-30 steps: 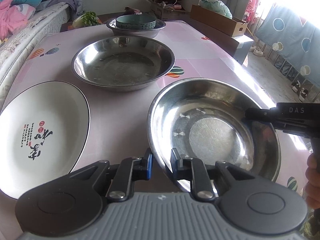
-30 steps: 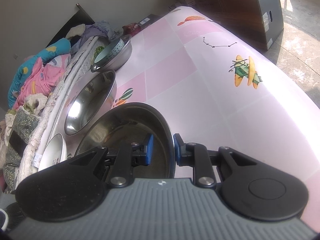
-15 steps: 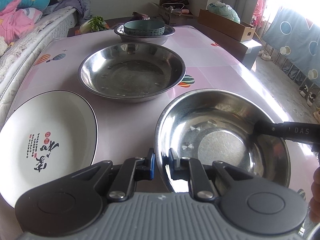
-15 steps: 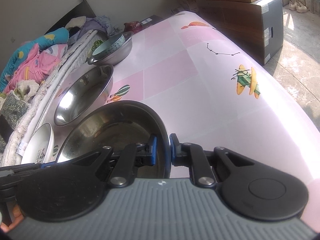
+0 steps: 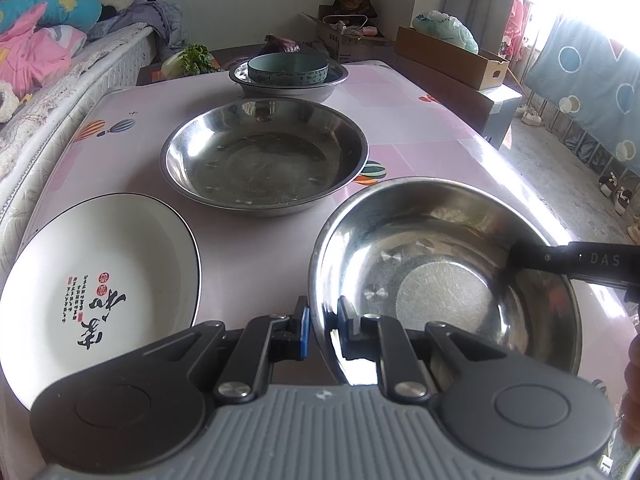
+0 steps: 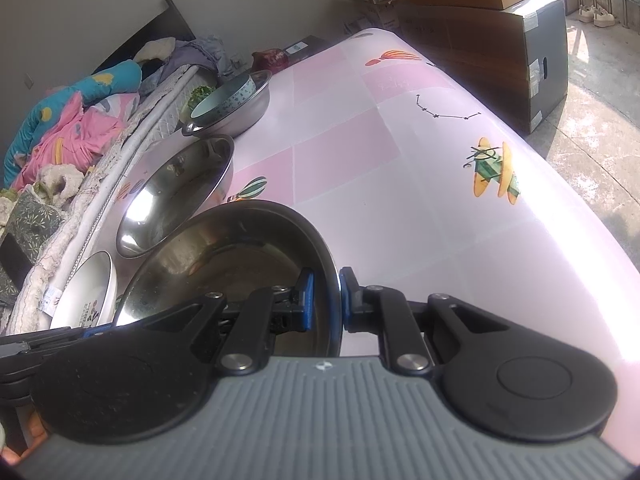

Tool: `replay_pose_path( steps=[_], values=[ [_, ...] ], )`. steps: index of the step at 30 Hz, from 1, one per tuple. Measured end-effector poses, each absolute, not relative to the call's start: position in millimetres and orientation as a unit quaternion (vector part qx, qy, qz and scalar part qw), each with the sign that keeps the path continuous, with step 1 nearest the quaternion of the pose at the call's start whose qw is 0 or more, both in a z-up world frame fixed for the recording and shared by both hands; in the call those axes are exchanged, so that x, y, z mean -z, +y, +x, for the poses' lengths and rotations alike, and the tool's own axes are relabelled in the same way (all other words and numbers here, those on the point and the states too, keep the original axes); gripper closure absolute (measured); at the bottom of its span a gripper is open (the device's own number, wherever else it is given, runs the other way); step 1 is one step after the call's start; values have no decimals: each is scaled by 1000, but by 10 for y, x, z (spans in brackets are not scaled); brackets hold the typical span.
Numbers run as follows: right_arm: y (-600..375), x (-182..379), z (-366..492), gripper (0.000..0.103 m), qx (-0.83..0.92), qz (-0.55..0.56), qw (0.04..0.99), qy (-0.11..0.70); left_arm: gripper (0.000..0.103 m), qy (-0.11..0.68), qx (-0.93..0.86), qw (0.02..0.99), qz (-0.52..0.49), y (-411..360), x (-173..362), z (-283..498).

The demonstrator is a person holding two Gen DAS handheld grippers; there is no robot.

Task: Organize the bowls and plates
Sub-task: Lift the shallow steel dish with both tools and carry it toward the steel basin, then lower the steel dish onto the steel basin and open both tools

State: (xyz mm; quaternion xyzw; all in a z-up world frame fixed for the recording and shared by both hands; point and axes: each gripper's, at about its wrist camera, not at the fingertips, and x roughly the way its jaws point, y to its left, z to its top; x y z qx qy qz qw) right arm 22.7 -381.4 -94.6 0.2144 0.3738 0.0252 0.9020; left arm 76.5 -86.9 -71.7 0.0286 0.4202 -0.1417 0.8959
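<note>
A steel bowl (image 5: 440,280) is held between both grippers, lifted a little over the pink table (image 5: 420,128). My left gripper (image 5: 322,328) is shut on its near rim. My right gripper (image 6: 326,300) is shut on its right rim, and it also shows in the left wrist view (image 5: 516,258). The bowl shows in the right wrist view too (image 6: 240,264). A wider steel basin (image 5: 264,156) sits beyond it. A white plate (image 5: 96,280) with black lettering lies at the left. A teal bowl (image 5: 288,68) sits inside a far steel basin (image 5: 328,88).
A bed with bedding (image 5: 40,64) runs along the table's left side. Greens (image 5: 192,60) lie at the far left corner. A cardboard box (image 5: 452,56) and a cabinet (image 6: 500,40) stand past the right edge. The table's right half (image 6: 440,200) is bare.
The steel bowl has risen and both grippers have closed tighter on its rim. The views have lifted slightly, so the far bowls sit lower in frame.
</note>
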Motion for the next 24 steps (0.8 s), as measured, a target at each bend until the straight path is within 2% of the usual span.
replay_pose_path(
  steps=[24],
  values=[
    [-3724, 651, 244, 90, -53, 216, 910, 350, 88, 388, 126, 913, 23, -710, 441, 680]
  ],
)
